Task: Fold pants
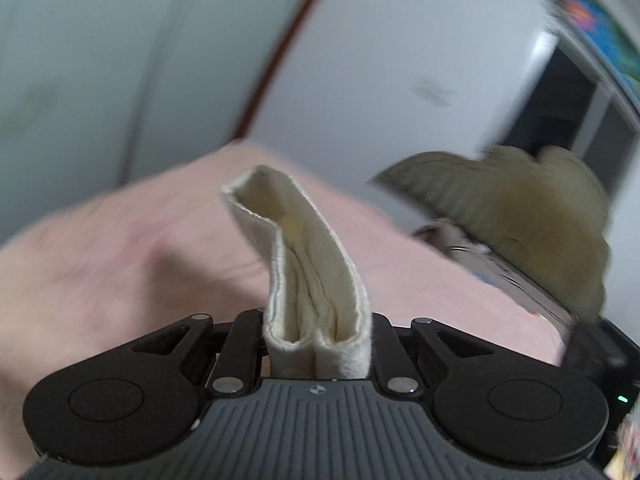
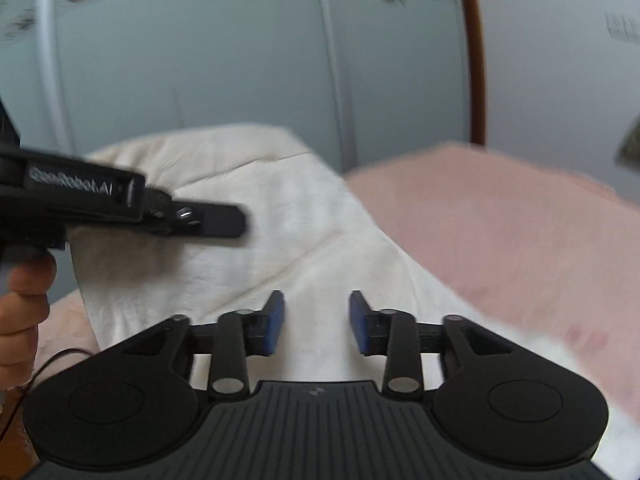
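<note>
1. The pants (image 2: 256,216) are cream-white, soft and creased, and lie in a broad wrinkled sheet over a pink bed (image 2: 500,232).
2. In the right wrist view the cloth runs from a rounded far end near the pale wall down under the right gripper (image 2: 317,322), with long diagonal folds crossing it.
3. Its right edge falls in a curved line against the pink cover; its left part is lifted.
4. The left gripper (image 1: 316,344) is closed on a bunched piece of the pants (image 1: 304,272): the cloth fills the gap between its black fingers.
5. That pinched piece stands up from the fingers as a thick folded strip, several layers pressed together, with a stitched hem along its edges and a loop at the top.
6. In the right wrist view the left gripper (image 2: 224,222) reaches in from the left above the cloth, with a hand (image 2: 20,304) on its grip.
7. The right gripper's blue-padded fingers (image 2: 276,322) stand apart, partly open, with nothing pinched; the cloth lies below the gap, and I cannot tell whether the pads touch it.
8. An olive-brown garment (image 1: 520,216) is blurred off to the right, beyond the bed's edge.
</note>
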`<state>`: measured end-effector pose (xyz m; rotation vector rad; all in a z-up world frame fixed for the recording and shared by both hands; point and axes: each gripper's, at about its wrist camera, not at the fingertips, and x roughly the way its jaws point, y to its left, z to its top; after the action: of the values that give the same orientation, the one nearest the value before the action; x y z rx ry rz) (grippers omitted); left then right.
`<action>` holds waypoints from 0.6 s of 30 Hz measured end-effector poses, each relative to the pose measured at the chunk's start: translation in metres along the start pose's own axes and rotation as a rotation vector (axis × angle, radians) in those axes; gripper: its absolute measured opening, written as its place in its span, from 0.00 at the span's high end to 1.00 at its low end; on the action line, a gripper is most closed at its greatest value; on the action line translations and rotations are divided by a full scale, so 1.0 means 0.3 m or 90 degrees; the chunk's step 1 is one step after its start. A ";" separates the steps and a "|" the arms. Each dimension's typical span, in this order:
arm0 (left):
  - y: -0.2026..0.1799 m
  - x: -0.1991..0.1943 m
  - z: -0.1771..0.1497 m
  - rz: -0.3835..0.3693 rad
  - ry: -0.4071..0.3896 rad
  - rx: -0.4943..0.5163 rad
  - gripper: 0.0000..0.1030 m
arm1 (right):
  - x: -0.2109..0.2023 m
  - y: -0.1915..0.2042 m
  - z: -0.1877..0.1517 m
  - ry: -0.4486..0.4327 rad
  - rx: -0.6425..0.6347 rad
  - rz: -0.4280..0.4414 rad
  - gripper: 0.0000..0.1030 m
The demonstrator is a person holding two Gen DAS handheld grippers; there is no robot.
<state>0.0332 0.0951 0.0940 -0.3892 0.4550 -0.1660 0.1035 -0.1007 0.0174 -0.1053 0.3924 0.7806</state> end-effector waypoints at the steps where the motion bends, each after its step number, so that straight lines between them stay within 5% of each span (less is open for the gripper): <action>1: -0.075 -0.020 -0.006 -0.006 -0.015 0.032 0.87 | -0.047 -0.004 0.006 -0.017 -0.021 -0.012 0.59; 8: -0.462 -0.018 -0.125 -0.085 -0.038 0.166 0.87 | -0.403 -0.150 -0.054 -0.078 -0.047 -0.099 0.39; 13: -0.664 0.078 -0.258 -0.146 0.015 0.215 0.86 | -0.536 -0.300 -0.186 -0.057 0.013 -0.144 0.39; 18: -0.817 0.164 -0.431 -0.151 0.072 0.291 0.85 | -0.626 -0.368 -0.304 -0.011 0.055 -0.182 0.39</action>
<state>0.0005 -0.1833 0.0660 0.0169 0.4665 -0.5140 0.0327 -0.3254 -0.0006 -0.0721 0.3846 0.4811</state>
